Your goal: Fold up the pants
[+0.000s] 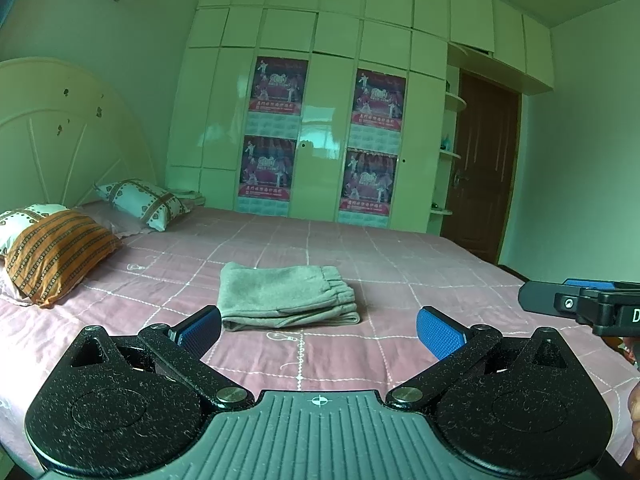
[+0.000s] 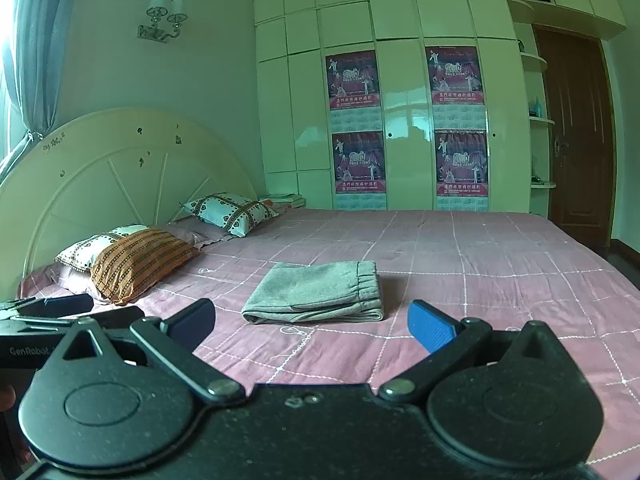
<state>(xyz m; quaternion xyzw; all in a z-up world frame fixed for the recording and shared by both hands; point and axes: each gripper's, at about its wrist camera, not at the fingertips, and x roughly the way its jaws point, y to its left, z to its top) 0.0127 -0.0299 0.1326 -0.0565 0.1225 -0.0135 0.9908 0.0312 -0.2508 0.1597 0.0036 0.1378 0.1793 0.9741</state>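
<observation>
Item: grey pants (image 1: 287,298), one pair, folded into a compact rectangular stack of several layers, elasticated waistband gathered along the end toward the foot edge of the bed (image 1: 420,264). Location: on the pink checked bedspread, about midway between headboard edge and foot edge, nearer the near side edge than the wardrobe (image 1: 320,120) side; well apart from the pillows (image 1: 60,252) at the headboard corner. Material, by appearance: soft brushed knit or fleece, matte, light, limp, not slippery, not fragile; likely to sag and unfold if lifted by a single layer. Suggested hold: through all layers at once along the thick folded edge facing the near side of the bed, or at the two corners of the waistband end, where the gathered elastic offers bulk for the pads. Task state, as judged: fold appears complete or nearly so; at most a squaring of edges left. Left gripper (image 1: 320,330): blue-padded fingers spread wide, nothing between them, held above the bedspread short of the pants, not touching. Right gripper (image 2: 312,324): likewise wide apart, empty, hovering near the folded edge, clear of the cloth. Each gripper partly visible at the margin of the other's view.
</observation>
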